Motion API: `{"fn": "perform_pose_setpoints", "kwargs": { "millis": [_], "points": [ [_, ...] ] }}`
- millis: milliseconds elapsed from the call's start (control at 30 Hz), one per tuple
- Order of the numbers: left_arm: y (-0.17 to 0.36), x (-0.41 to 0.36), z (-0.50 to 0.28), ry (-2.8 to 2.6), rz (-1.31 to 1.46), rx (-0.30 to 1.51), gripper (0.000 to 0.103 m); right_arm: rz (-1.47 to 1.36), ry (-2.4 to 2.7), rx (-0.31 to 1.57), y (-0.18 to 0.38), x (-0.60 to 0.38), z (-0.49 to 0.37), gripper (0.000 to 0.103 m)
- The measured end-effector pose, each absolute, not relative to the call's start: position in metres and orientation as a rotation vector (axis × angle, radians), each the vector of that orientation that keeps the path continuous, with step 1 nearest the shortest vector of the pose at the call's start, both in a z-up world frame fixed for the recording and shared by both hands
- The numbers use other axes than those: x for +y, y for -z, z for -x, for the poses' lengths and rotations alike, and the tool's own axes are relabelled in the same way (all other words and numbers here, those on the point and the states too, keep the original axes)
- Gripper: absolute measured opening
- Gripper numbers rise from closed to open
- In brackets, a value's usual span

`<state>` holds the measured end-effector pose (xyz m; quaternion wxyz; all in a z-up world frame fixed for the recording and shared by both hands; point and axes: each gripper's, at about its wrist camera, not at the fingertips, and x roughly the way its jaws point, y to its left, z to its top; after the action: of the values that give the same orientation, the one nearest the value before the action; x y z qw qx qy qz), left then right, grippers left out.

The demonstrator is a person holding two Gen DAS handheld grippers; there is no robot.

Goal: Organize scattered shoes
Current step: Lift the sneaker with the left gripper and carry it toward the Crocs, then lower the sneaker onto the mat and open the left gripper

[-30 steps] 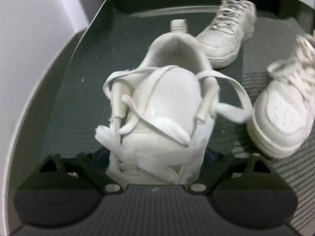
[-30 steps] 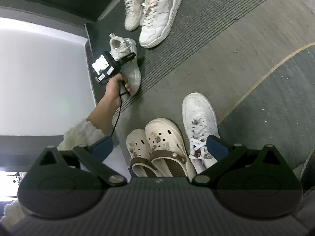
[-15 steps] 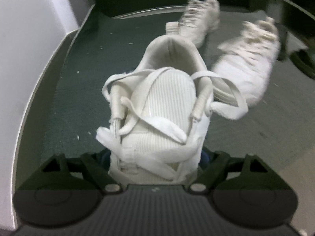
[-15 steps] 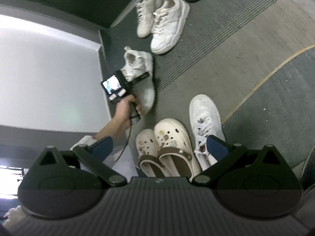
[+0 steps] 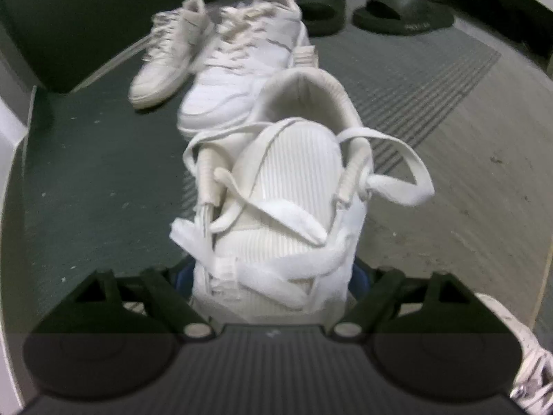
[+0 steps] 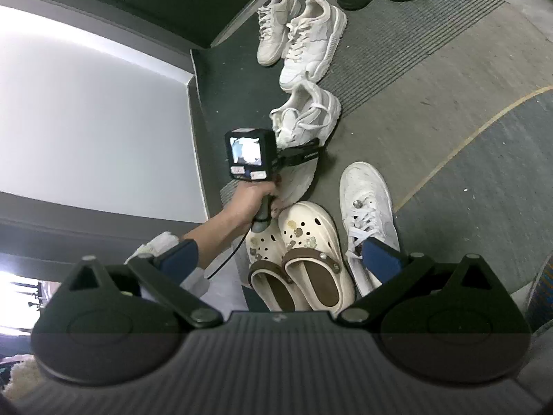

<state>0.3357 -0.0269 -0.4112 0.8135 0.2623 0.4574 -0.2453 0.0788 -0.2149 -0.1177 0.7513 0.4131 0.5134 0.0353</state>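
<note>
Both views differ: left gripper [image 5: 273, 276] clamps knit sneaker [image 5: 283, 207]; right gripper [image 6: 280, 259] gapes over clogs [image 6: 304, 252].

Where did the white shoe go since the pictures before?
The left gripper, shut on the knit sneaker, carried it away from the white wall, toward the cream clogs and white sneaker. Nothing was let go. The right gripper stayed open above, and the other shoes kept their places.

White ribbed sneaker [image 5: 276, 214]; black slides [image 5: 402, 15]; cream, brown-strapped clogs [image 6: 311, 252].
</note>
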Motion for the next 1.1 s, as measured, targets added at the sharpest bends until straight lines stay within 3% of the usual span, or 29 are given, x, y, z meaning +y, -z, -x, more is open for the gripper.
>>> {"fn": "perform_pose_setpoints", "kwargs": {
  "millis": [133,300,633,1100],
  "points": [
    [0.407,-0.033,-0.336,0.49,-0.551,0.996,0.087,-0.897,-0.062,1.108,0.115,-0.221,-0.076,0.103],
    [0.372,-0.026,-0.329,0.442,-0.455,1.039,0.094,-0.889,-0.045,1.083,0.108,-0.231,-0.072,0.103],
    [0.229,-0.014,-0.244,0.406,-0.288,1.049,0.098,-0.806,-0.098,0.992,0.086,-0.236,-0.045,0.103],
    [0.053,0.019,-0.202,0.162,-0.109,0.983,0.101,-0.683,-0.183,0.895,0.055,-0.231,-0.01,0.103]
  ]
}}
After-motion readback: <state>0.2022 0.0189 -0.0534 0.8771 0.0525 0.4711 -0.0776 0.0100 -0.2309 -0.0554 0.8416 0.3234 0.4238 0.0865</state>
